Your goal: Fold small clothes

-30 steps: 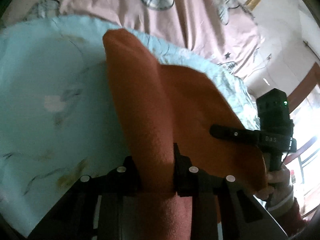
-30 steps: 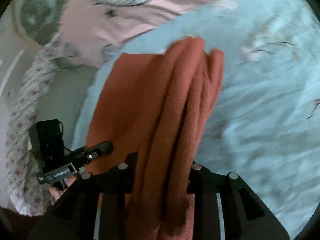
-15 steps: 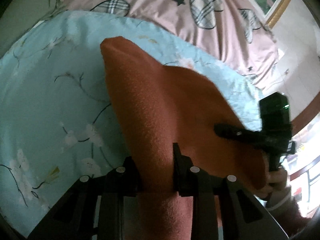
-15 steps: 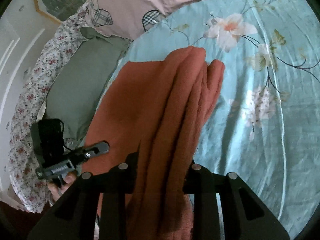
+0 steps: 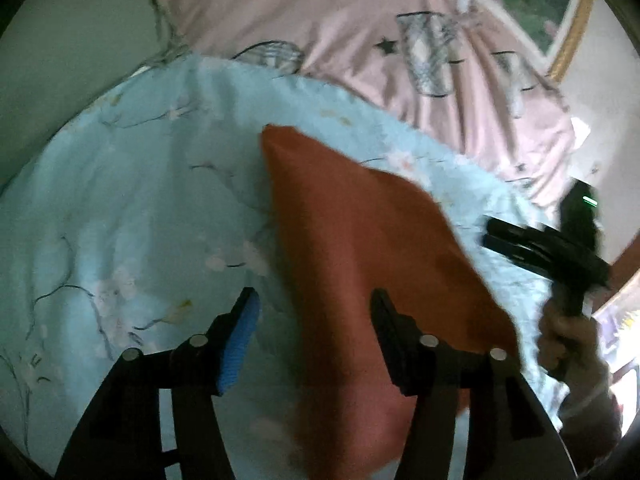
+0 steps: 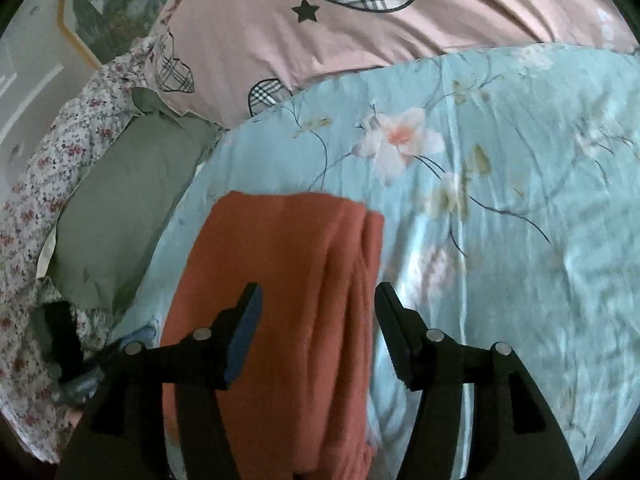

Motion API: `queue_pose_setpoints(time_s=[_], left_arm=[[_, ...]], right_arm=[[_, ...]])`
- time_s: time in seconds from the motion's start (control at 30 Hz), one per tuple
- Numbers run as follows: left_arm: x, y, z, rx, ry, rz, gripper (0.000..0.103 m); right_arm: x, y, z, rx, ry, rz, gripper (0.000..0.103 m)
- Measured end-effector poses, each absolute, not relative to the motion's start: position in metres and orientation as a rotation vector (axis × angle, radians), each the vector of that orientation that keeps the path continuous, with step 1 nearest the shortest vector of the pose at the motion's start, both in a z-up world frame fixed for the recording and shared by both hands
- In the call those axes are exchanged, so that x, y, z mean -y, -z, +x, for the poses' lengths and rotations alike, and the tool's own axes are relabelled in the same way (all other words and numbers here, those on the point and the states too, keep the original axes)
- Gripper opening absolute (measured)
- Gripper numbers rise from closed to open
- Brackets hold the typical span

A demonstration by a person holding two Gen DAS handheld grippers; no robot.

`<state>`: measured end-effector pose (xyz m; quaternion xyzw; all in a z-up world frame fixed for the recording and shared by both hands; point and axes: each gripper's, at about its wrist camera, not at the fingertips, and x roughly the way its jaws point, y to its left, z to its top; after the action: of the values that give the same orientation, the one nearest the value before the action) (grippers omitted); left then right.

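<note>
I've got both tools spread wide, left tool (image 5: 312, 332) and right tool (image 6: 316, 320) gripping nothing; the rust-red garment (image 6: 280, 280) lies folded on the blue floral bedspread (image 6: 500, 220); next I'd judge smoothing or another fold.

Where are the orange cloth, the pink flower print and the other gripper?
orange cloth (image 6: 280, 280), right wrist view, flat top layer.
pink flower print (image 6: 400, 136), right wrist view, petals on the blue bedspread.
right gripper (image 5: 516, 240), left wrist view, its fingers' ends.
</note>
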<state>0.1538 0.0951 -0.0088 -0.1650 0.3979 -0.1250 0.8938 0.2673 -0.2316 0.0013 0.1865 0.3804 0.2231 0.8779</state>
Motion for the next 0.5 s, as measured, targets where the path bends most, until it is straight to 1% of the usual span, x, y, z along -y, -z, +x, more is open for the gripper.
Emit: queue_pose_setpoints(time_s=[0.03,0.07,0.13,0.17,0.2,0.23,0.3,0.4,0.43,0.5], left_arm=[[-0.092,0.007,0.152,-0.820,0.286,-0.349,0.052],[-0.088,0.005,0.150,-0.818,0.322,-0.355,0.050],[-0.081,0.003,0.149,-0.815,0.356,-0.350,0.048],[-0.077,0.004,0.147,-0.814,0.380,-0.344,0.046],[-0.074,0.005,0.147,-0.817,0.395,-0.340,0.046],[-0.070,0.006,0.147,-0.825,0.420,-0.334,0.045],[-0.062,0.008,0.145,-0.840,0.442,-0.316,0.038],[-0.053,0.007,0.141,-0.833,0.486,-0.293,0.038],[-0.051,0.008,0.140,-0.835,0.501,-0.290,0.038],[-0.042,0.013,0.141,-0.856,0.522,-0.262,0.038]], right_arm=[[0.229,0.000,0.275,-0.804,-0.463,0.392,0.054],[0.226,0.004,0.284,-0.819,-0.455,0.396,0.052],[0.217,0.013,0.302,-0.863,-0.443,0.414,0.042],[0.213,0.018,0.308,-0.881,-0.447,0.421,0.040],[0.208,0.022,0.313,-0.894,-0.445,0.415,0.033],[0.205,0.023,0.314,-0.899,-0.442,0.400,0.014],[0.205,0.010,0.308,-0.852,-0.458,0.404,0.013],[0.212,-0.027,0.282,-0.703,-0.495,0.407,0.012],[0.214,-0.031,0.277,-0.685,-0.489,0.392,0.012],[0.213,-0.027,0.280,-0.705,-0.455,0.350,0.012]])
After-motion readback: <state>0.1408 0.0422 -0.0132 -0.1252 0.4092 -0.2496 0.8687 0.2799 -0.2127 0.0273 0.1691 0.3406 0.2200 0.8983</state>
